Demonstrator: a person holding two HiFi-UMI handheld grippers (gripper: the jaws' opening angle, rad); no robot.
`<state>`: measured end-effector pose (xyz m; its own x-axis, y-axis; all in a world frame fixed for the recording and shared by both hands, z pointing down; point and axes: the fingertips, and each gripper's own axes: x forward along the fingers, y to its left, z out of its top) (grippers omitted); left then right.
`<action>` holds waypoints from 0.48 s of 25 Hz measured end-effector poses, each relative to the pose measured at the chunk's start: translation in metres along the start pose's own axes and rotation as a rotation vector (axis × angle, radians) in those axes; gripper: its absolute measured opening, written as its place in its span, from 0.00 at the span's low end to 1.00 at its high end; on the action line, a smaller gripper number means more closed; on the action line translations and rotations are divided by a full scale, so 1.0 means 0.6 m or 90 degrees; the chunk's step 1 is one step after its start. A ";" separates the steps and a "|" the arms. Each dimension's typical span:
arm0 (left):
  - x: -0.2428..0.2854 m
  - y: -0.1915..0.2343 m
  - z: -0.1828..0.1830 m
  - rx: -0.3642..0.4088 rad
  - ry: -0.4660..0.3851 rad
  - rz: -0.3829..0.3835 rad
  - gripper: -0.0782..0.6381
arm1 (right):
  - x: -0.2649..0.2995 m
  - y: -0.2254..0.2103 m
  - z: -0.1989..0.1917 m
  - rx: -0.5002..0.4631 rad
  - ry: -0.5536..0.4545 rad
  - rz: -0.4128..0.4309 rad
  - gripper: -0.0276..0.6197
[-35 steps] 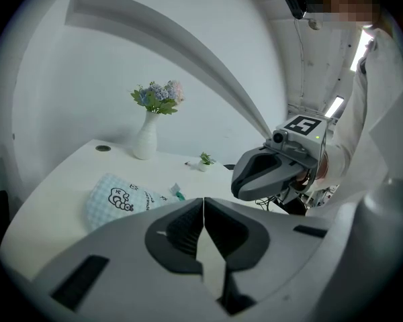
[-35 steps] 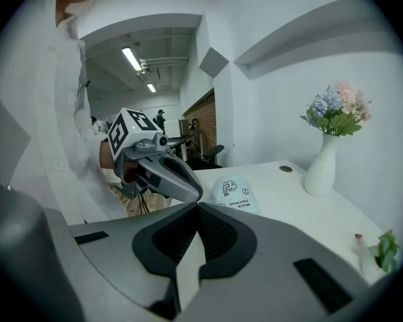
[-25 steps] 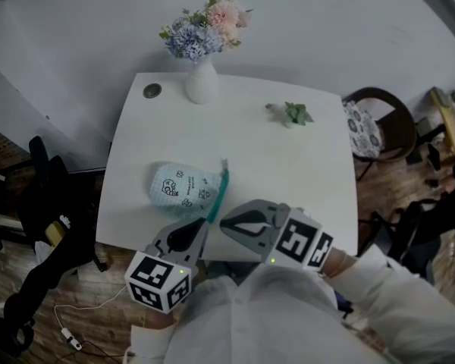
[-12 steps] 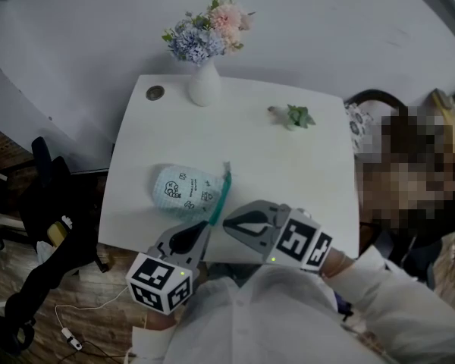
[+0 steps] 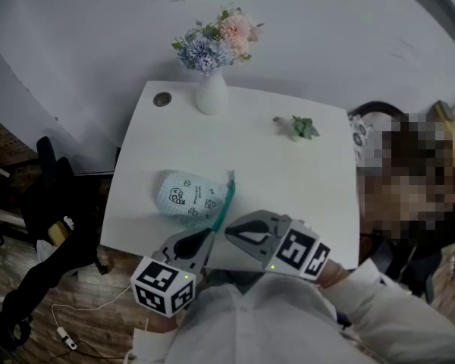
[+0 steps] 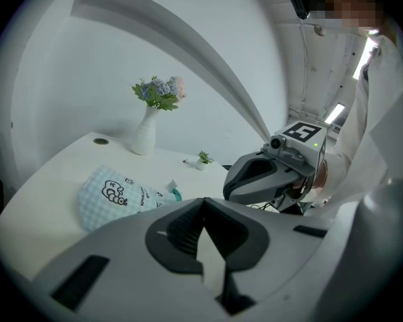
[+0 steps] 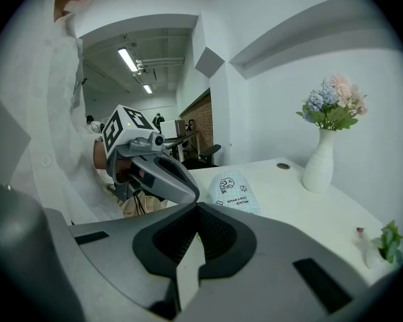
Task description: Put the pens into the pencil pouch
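Note:
The pale blue checked pencil pouch (image 5: 185, 196) lies on its side near the front of the white table (image 5: 288, 173), with a teal edge (image 5: 221, 202) along its right end. It shows again in the left gripper view (image 6: 114, 196) and the right gripper view (image 7: 232, 192). No loose pen shows in any view. My left gripper (image 5: 205, 238) hovers at the table's front edge, just in front of the pouch, shut and empty. My right gripper (image 5: 232, 230) hangs beside it to the right, also shut with nothing in it. The two tips nearly face each other.
A white vase with flowers (image 5: 211, 93) stands at the table's back edge, with a small round disc (image 5: 162, 99) to its left. A small green plant (image 5: 302, 127) sits at the back right. A chair (image 5: 375, 139) stands to the right of the table, dark gear (image 5: 49, 226) to its left.
Only the head view has shifted a little. Both grippers and the pouch keep their places.

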<state>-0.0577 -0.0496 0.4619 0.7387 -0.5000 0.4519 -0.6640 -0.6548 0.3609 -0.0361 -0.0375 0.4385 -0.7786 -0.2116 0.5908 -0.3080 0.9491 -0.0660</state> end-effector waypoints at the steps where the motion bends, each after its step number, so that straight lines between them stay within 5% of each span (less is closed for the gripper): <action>1: 0.001 0.001 -0.001 -0.001 0.001 0.001 0.12 | 0.001 -0.001 -0.001 0.004 0.000 -0.002 0.05; 12: 0.002 0.006 -0.007 -0.011 0.011 0.006 0.12 | 0.023 -0.007 0.000 0.035 -0.017 -0.019 0.05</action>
<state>-0.0594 -0.0502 0.4672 0.7308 -0.4954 0.4696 -0.6725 -0.6404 0.3710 -0.0454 -0.0441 0.4470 -0.7826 -0.2464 0.5716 -0.3599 0.9284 -0.0926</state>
